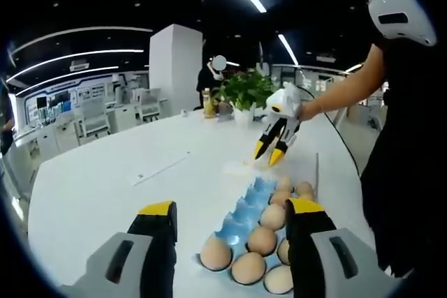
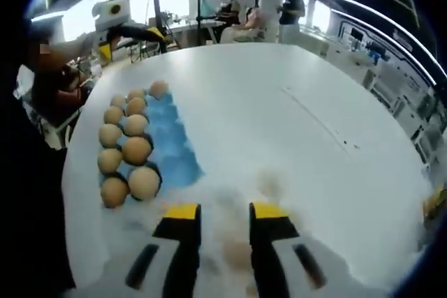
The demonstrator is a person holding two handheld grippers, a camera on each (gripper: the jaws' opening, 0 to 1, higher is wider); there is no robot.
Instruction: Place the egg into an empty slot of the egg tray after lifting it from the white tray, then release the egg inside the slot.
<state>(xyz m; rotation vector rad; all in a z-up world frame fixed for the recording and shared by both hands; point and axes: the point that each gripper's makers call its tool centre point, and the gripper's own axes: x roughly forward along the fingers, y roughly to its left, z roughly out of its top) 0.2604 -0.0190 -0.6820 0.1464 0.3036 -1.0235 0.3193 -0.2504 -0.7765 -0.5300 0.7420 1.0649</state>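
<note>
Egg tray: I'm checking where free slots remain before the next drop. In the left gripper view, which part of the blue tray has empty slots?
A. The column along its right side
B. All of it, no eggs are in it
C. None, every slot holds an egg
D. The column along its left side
D: the egg tray shows bare blue cups down its left side, while eggs fill the right.

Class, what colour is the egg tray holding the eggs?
Blue: the egg tray shows best in the right gripper view, eggs along one side.

Opposed views, probably, sharing egg tray [image 1: 246, 215]
</note>
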